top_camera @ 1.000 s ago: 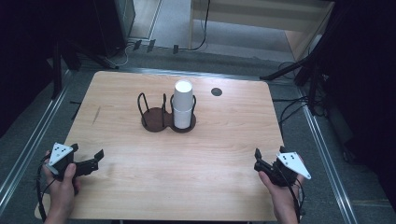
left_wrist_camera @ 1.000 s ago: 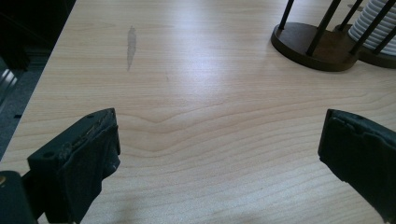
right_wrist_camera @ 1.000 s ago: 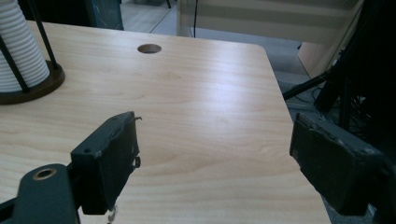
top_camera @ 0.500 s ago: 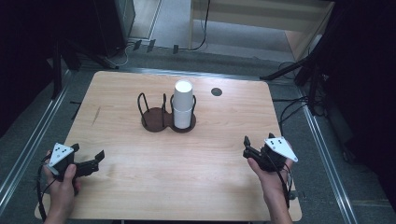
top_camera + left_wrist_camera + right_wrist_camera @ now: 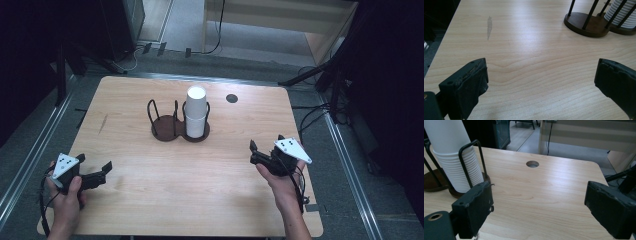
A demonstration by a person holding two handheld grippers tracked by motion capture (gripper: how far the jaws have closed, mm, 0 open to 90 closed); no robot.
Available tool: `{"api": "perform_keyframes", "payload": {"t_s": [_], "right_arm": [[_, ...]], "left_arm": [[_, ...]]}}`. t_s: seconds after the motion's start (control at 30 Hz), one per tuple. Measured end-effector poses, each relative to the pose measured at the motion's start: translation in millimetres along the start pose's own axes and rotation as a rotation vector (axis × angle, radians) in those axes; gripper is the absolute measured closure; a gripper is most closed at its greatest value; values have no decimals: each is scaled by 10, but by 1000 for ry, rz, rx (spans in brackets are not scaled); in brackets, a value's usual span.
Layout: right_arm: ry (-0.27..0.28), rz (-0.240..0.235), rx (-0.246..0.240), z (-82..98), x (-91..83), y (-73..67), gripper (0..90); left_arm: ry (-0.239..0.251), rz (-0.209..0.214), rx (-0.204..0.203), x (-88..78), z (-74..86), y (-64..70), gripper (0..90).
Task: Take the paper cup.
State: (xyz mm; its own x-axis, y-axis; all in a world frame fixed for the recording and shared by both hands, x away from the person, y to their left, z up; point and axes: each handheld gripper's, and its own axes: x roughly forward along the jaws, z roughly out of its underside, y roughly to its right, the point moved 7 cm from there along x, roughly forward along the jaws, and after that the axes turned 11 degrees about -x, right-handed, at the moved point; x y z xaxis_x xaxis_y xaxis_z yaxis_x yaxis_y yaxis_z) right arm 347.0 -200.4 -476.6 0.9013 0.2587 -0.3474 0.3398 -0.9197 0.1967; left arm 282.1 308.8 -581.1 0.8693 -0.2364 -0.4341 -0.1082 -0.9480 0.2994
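The right tool [image 5: 260, 156] hangs above the pale wooden bench [image 5: 150, 200], angled toward the tall stack of white paper cups [image 5: 195, 112]. That stack stands upright in the right-hand ring of a dark wooden two-ring holder with black wire uprights [image 5: 172, 131] at mid-bench; the left-hand ring is empty. The right tool's jaws have just been opening and stand apart with nothing between them. The left tool [image 5: 102, 170] rests low near the bench's front left corner, jaws also wide apart and empty.

I'd judge the step in hand to be a reach for the top cup. To do it well, the right tool should approach above the tops of the wire uprights, close gently on the top cup's wall so it doesn't crumple, and lift straight up.

In the right gripper view the stack's top is cut off, and how many cups it holds is hard to make out.
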Motion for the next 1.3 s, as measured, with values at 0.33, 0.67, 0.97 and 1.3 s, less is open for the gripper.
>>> {"api": "perform_keyframes", "payload": {"t_s": [0.33,0.67,0.97,1.3], "right_arm": [[10,-24,-7,-127,118,-178,80],[23,-42,-10,-267,263,-319,82],[32,-62,-22,-396,379,-465,83],[32,-84,-41,-495,504,-631,83]], "left_arm": [[-1,2,3,2,2,3,0],[-2,5,6,4,2,5,0],[-4,7,7,7,1,7,0],[-11,5,3,15,2,5,0]]}}
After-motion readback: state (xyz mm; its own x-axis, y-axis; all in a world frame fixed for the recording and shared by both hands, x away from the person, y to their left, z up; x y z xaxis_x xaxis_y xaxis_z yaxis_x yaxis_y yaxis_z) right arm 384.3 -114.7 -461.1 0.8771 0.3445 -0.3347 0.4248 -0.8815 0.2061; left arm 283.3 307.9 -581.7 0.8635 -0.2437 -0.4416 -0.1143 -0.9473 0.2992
